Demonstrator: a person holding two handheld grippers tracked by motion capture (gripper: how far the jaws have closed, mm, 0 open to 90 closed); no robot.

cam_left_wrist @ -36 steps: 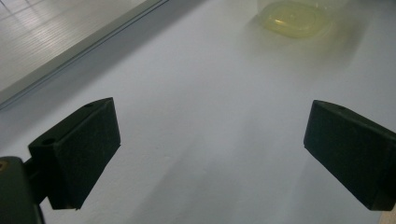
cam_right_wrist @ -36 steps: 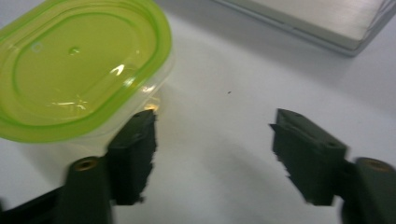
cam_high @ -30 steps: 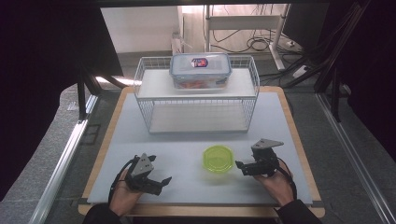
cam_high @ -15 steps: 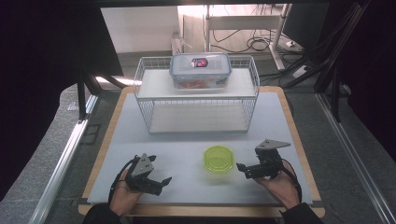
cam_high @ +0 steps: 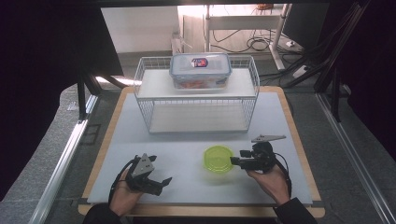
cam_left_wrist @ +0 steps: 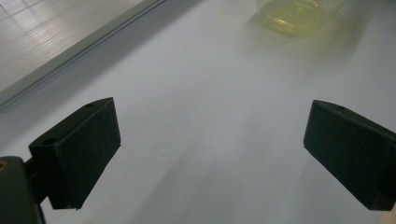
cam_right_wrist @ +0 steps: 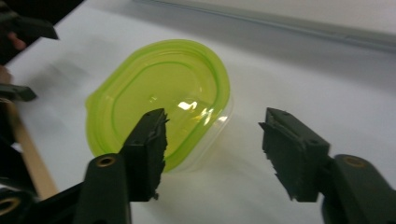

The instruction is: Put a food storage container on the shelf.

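A low clear container with a yellow-green lid (cam_high: 218,158) (cam_right_wrist: 159,98) sits on the white mat near the front. My right gripper (cam_high: 236,157) (cam_right_wrist: 212,140) lies just to its right, pointing at it. Its jaws have just been closing and still stand apart. One jaw hangs over the lid's edge and nothing is pressed between them. My left gripper (cam_high: 163,182) (cam_left_wrist: 210,140) rests low at the front left with its jaws wide, and only bare mat lies between them. The container (cam_left_wrist: 292,16) appears far ahead of it.
A white wire rack (cam_high: 196,100) stands at the back of the mat, with a blue-rimmed clear food box (cam_high: 200,70) on its top shelf. The wooden table edge (cam_high: 201,211) runs along the front. Floor and metal rails lie at both sides.
My right gripper has edged slightly toward the green-lidded container and its jaws stand narrower. My left gripper has stayed put.
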